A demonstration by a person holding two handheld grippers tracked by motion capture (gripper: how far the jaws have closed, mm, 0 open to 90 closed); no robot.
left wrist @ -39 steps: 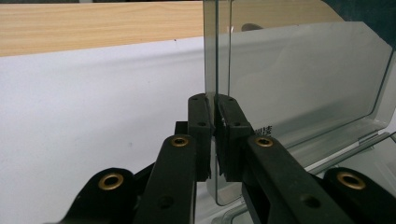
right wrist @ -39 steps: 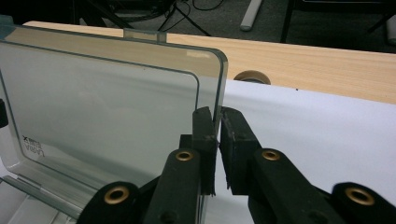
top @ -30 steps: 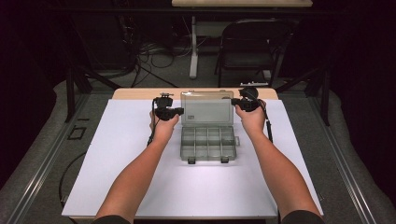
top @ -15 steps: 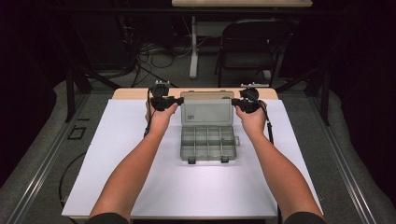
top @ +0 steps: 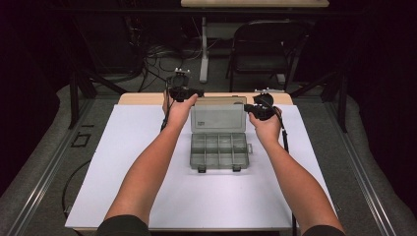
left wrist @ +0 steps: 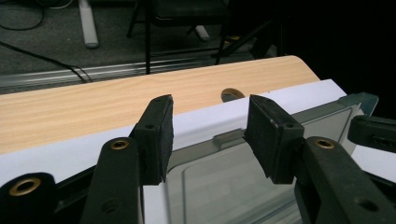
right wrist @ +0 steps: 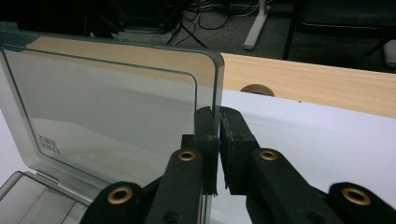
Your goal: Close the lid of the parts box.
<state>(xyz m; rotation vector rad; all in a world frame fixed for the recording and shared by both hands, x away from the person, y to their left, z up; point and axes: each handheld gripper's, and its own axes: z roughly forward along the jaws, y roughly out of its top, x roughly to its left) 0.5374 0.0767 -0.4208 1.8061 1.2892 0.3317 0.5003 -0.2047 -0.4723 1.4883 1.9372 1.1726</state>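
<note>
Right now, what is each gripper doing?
Left gripper: open, holding nothing; it has just opened.
Right gripper: closed on the clear grey plastic box lid.

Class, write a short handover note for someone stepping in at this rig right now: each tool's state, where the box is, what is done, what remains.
Left tool: jaws have just been opening; open now, nothing between the pads, raised above the lid's left edge.
Right tool: shut on the lid, pinching its right edge.
Compartment box: at the middle of the white sheet, lid standing upright, compartments look empty.
Done: box opened, the right tool keeps the lid up.
Left: probably lay the lid fully back or close it; keep the right grip until then.
</note>
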